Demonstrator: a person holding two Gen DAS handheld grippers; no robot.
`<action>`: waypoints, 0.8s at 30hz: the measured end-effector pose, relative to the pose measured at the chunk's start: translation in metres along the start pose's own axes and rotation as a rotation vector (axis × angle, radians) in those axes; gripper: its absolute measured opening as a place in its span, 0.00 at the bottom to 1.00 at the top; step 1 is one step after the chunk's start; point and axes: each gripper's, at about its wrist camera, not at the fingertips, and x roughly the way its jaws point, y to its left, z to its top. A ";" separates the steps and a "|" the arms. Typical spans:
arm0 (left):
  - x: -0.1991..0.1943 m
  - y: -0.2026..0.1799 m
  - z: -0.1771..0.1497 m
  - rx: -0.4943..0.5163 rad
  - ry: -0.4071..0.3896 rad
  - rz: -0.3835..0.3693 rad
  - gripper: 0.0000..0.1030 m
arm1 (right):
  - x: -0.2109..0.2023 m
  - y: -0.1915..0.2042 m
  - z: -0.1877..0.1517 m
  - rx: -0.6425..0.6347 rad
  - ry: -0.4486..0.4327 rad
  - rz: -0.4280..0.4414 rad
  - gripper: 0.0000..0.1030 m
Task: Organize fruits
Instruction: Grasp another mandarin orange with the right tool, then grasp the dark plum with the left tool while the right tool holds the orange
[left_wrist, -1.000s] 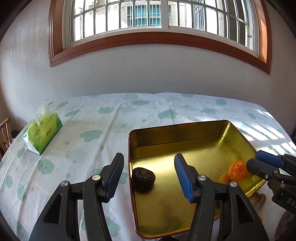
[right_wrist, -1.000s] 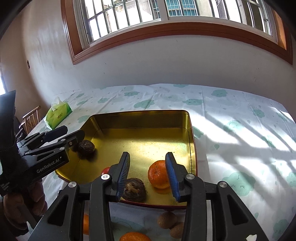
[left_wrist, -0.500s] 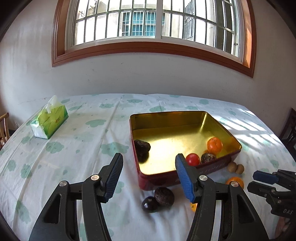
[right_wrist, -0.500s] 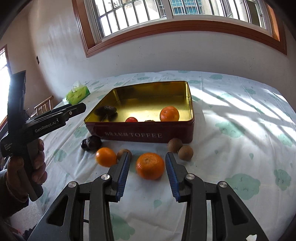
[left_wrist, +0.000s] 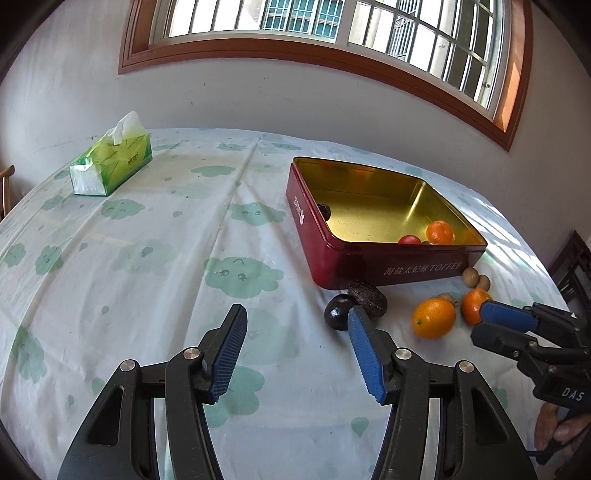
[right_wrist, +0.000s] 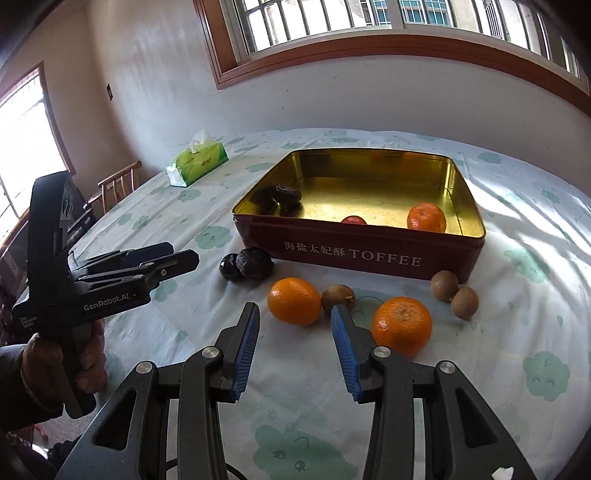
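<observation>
A red toffee tin (right_wrist: 354, 254) holds an orange (right_wrist: 426, 217), a small red fruit (right_wrist: 354, 220) and a dark wrinkled fruit (right_wrist: 286, 195). In front of it on the cloth lie two oranges (right_wrist: 294, 301) (right_wrist: 402, 325), three small brown fruits (right_wrist: 338, 297) and two dark fruits (right_wrist: 255, 262). My right gripper (right_wrist: 294, 309) is open and empty, just short of the left orange. My left gripper (left_wrist: 295, 312) is open, its jaws closing on nothing, with the dark fruits (left_wrist: 367, 297) past its right fingertip. The tin (left_wrist: 388, 269) is beyond it.
A green tissue box (left_wrist: 110, 166) stands at the far left of the cloud-print cloth. A wooden chair (right_wrist: 118, 184) is past the table's left edge. A white wall with a window runs behind the table. A hand (right_wrist: 85, 365) holds the left gripper's handle.
Both grippers have drawn back from over the tin toward the table's near side. The loose fruits in front of the tin have come into view.
</observation>
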 end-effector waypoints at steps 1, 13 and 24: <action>0.001 -0.002 0.000 0.021 0.008 -0.011 0.56 | 0.004 0.003 0.002 -0.011 0.003 0.001 0.38; 0.003 -0.009 -0.006 0.167 0.015 -0.076 0.56 | 0.052 0.015 0.026 -0.343 0.178 0.044 0.62; 0.023 -0.030 0.004 0.390 0.108 -0.218 0.56 | 0.015 0.008 0.006 -0.261 0.104 0.060 0.30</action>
